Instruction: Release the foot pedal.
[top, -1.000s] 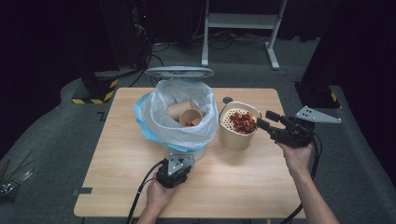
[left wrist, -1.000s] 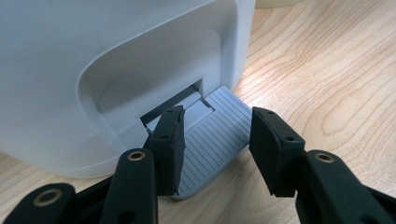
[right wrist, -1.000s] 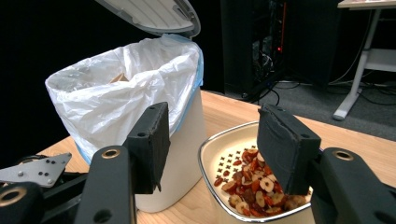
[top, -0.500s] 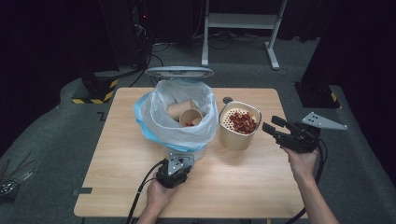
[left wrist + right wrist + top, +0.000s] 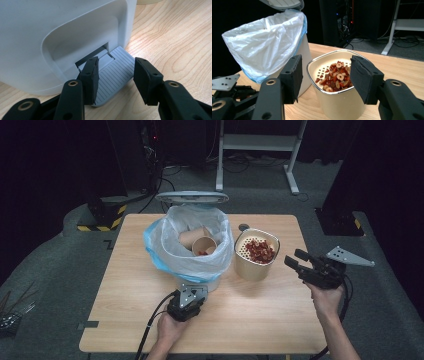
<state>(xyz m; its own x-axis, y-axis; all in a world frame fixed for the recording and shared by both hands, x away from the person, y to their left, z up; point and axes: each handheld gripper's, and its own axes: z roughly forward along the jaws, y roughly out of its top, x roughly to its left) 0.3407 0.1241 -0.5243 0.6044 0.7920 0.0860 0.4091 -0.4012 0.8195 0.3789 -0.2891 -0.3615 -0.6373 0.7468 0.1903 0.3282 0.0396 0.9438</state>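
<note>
Beige strainer pot (image 5: 256, 257) of red dried-fruit slices is parked on the counter (image 5: 125, 315) just right of the pedal bin (image 5: 190, 247). Left hand-held gripper (image 5: 115, 75) is held open over the grey pedal (image 5: 113, 75); right hand-held gripper (image 5: 325, 77) is open, nothing gripped. If the pot gets pinched off-centre, it could be tipped and spilled.

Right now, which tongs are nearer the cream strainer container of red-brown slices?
Right. The right tongs hover just beside the cream strainer container, jaws open toward it. The left tongs sit at the white pedal bin's grey foot pedal, farther off.
</note>
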